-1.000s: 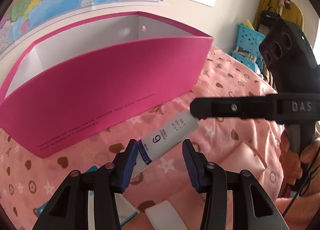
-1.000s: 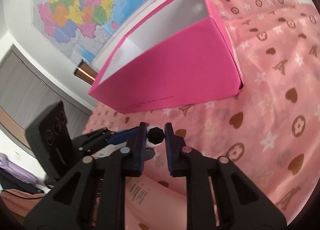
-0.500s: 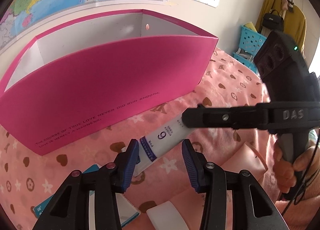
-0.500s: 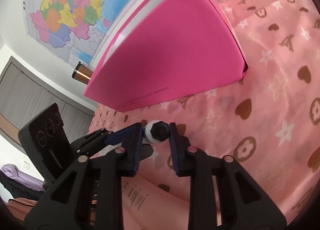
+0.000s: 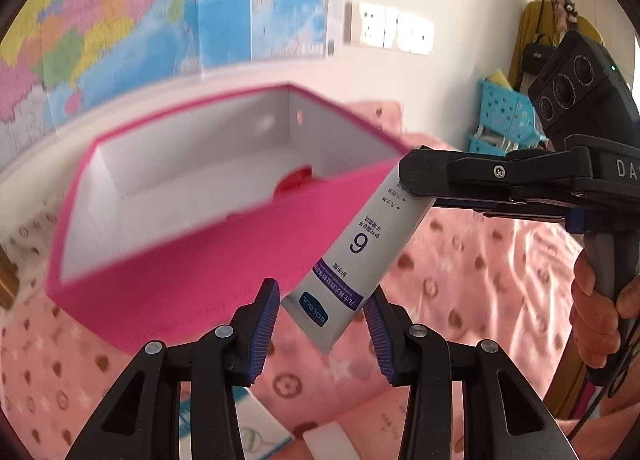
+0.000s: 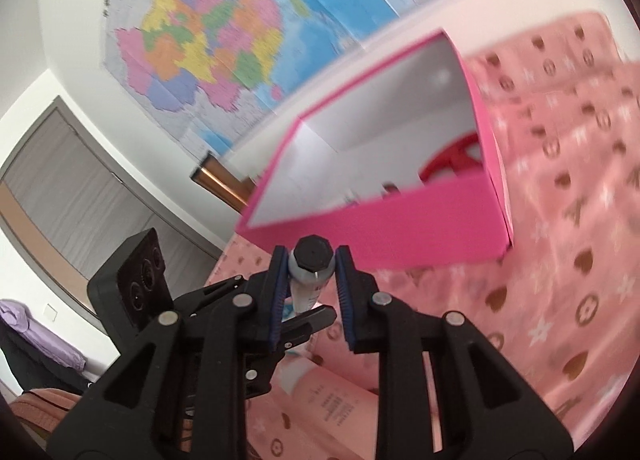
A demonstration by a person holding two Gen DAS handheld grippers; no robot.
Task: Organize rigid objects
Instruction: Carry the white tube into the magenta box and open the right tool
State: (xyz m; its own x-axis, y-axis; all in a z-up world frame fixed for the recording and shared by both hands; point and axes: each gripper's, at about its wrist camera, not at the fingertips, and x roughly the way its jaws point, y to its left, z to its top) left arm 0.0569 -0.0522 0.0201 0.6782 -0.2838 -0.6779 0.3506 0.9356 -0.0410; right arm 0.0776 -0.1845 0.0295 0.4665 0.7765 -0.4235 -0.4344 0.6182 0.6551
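The right claw [image 6: 311, 260] pinches a white tube [image 5: 360, 256] by its black cap end, holding it in the air. The tube's flat end hangs between the spread fingers of the left claw [image 5: 320, 324], apparently untouched. An open pink box [image 5: 192, 268] sits at ten o'clock on pink patterned fabric [image 5: 472, 288].
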